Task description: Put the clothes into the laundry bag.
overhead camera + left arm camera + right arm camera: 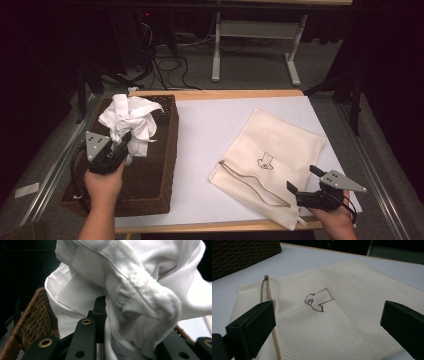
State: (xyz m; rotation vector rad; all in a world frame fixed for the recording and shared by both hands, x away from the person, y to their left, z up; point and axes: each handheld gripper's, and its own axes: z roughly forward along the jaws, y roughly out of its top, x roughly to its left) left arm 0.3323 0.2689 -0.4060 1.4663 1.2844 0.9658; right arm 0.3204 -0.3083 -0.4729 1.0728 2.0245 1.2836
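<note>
A crumpled white garment (129, 119) hangs over the far end of a dark wicker basket (160, 165) at the table's left. My left gripper (127, 143) is shut on the garment's lower folds, and the cloth bunches between its jaws (135, 322) above the basket rim (32, 315). At the right lies a flat cream mesh bag (272, 142) with a small shirt drawing (318, 300) and a tan drawstring (265, 290). My right gripper (302, 178) stands open just over the bag's near corner, its jaws wide apart (329, 320) with nothing between them.
A white sheet (205, 135) covers the table, with a wooden edge (200, 226) along the front. Metal rails run down both sides. Beyond the table are floor cables (167, 65) and a white table frame (216, 50).
</note>
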